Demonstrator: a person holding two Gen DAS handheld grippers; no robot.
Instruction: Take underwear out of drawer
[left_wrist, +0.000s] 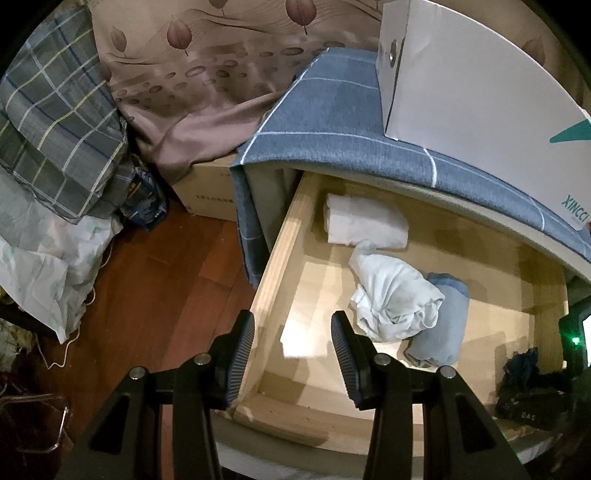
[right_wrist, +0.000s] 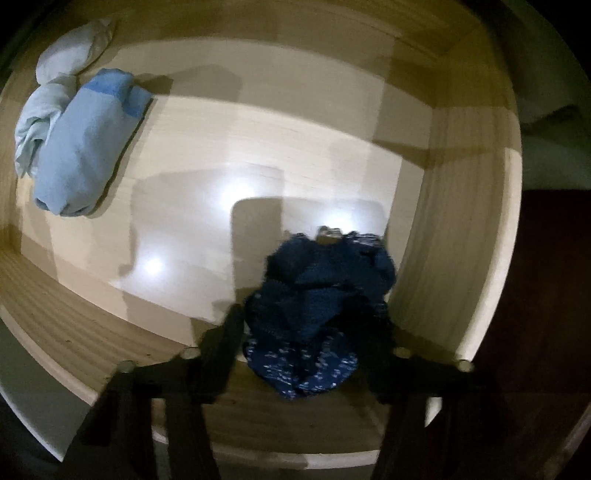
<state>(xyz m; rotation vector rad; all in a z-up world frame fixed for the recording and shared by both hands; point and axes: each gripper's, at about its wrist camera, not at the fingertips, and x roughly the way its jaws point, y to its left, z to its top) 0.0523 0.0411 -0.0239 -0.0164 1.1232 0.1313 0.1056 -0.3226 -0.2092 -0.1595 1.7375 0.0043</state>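
The drawer (left_wrist: 280, 258) stands open. The dark blue underwear (right_wrist: 317, 317) is bunched between the right gripper's (right_wrist: 314, 332) jaws at the near right corner; whether it is pinched cannot be told through the blur. It is not yet lifted out. The left gripper (left_wrist: 291, 354) hangs open, empty, over the drawer's left wall.
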